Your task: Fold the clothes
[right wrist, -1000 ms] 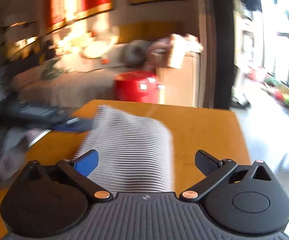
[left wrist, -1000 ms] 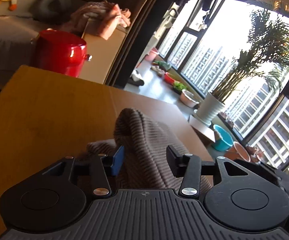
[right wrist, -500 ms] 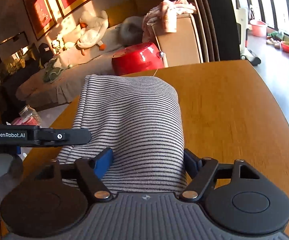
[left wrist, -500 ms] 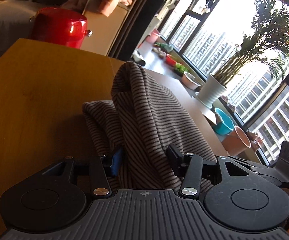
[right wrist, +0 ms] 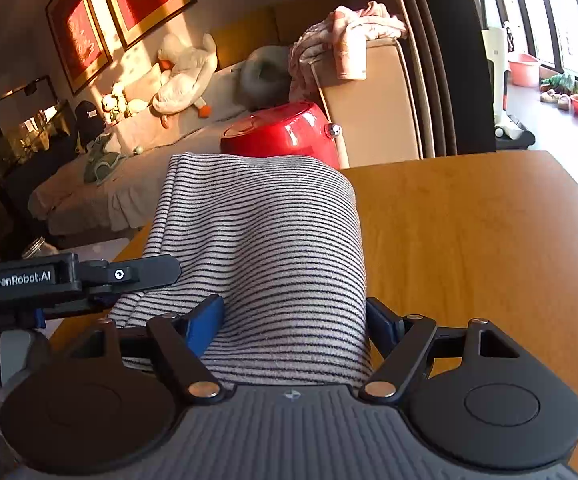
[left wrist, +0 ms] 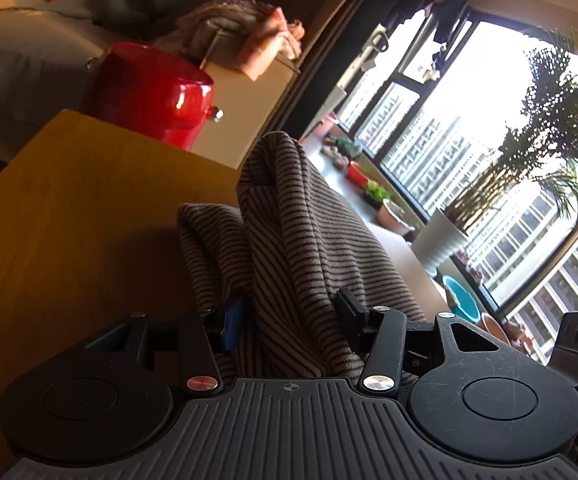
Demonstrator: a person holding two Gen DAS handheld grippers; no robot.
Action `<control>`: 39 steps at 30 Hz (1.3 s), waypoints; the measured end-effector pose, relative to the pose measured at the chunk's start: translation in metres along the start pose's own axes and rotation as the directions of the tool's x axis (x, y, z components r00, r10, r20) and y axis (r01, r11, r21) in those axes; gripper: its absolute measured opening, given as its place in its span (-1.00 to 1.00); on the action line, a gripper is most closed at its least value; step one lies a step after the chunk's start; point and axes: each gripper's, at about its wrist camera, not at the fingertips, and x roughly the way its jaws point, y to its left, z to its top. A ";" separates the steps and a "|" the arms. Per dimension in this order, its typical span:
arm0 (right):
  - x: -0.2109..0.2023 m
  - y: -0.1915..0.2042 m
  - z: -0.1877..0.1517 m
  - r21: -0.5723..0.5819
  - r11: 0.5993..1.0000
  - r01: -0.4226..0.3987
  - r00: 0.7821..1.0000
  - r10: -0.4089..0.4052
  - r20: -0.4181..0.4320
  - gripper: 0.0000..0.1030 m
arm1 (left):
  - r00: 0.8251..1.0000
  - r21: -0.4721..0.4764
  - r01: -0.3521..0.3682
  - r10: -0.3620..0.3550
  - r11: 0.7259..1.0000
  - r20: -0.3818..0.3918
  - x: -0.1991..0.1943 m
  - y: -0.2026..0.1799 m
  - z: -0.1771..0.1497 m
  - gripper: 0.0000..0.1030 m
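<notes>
A striped knit garment (left wrist: 309, 220) lies bundled on the wooden table (left wrist: 69, 220), with a fold standing up in front of my left gripper (left wrist: 289, 316). Its jaws are shut on that fold, with fabric filling the gap. In the right wrist view the same garment (right wrist: 265, 220) is a thick folded roll, pale with dark stripes. My right gripper (right wrist: 293, 320) is shut on the roll, both blue pads pressed against its sides. The left gripper's arm (right wrist: 89, 276) crosses the garment's left edge there.
A shiny red pot (right wrist: 281, 132) stands just beyond the table's far edge (right wrist: 449, 156). Behind it are a beige cabinet draped with pink cloth (right wrist: 349, 40) and a sofa with soft toys (right wrist: 181, 68). Windows and a potted palm (left wrist: 441, 240) are on the right.
The right jaws, wide apart a second ago, have come together on the striped roll. Both grippers have shifted and sunk a little, and the fold in the left gripper now stands taller in view.
</notes>
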 end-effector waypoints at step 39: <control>0.022 -0.008 0.013 0.060 0.998 -0.001 1.000 0.001 0.003 0.86 | 0.998 0.025 0.000 -0.001 1.000 0.055 0.008 0.009 0.008 0.07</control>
